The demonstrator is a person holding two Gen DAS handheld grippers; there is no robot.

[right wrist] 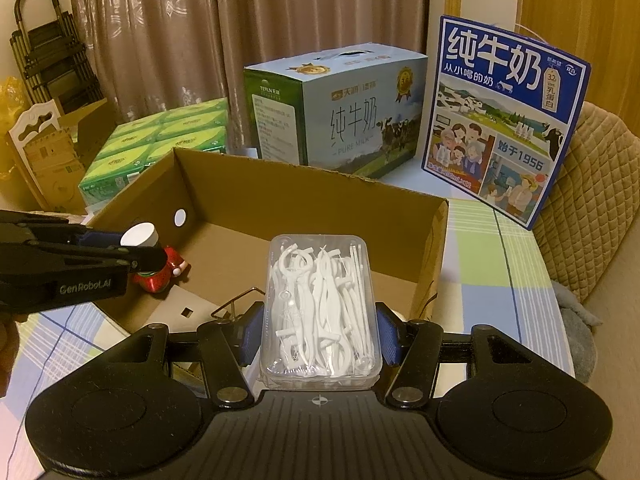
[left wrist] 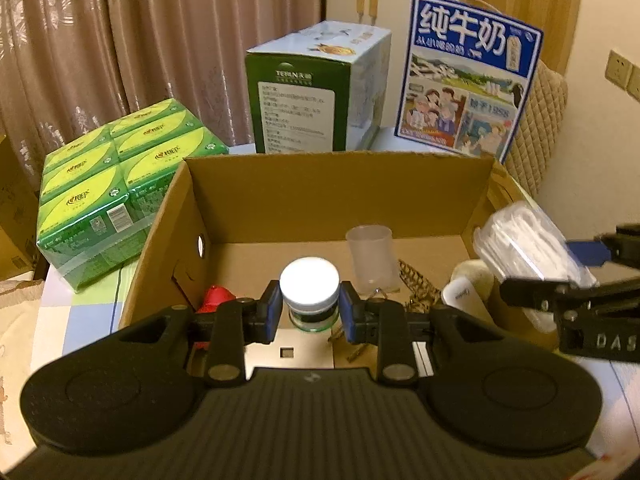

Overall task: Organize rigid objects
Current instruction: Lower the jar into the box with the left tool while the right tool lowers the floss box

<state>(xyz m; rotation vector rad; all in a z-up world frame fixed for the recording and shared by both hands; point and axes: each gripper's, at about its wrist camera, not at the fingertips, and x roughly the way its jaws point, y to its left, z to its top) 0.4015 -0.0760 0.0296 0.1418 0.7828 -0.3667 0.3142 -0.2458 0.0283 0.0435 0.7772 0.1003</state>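
**Grippers holding a jar and a floss-pick case over a cardboard box**

Left gripper (left wrist: 307,312) pinches a small glass jar (left wrist: 310,298) between its blue pads, low centre of its view. The jar stands upright, round white lid on top, dark label band below.

Right gripper (right wrist: 319,338) is clamped on a clear plastic case (right wrist: 320,310) of white floss picks, low centre of its view. The case is rectangular with rounded corners, its long axis running away from the camera.

Both hang over an open brown cardboard box (left wrist: 332,196). Inside lie a frosted plastic cup (left wrist: 371,258), upright, and a red figurine (right wrist: 166,270) near the left wall. Behind the box stand two milk cartons (right wrist: 340,116) (right wrist: 506,120) and, at left, green shrink-wrapped packs (left wrist: 116,184).
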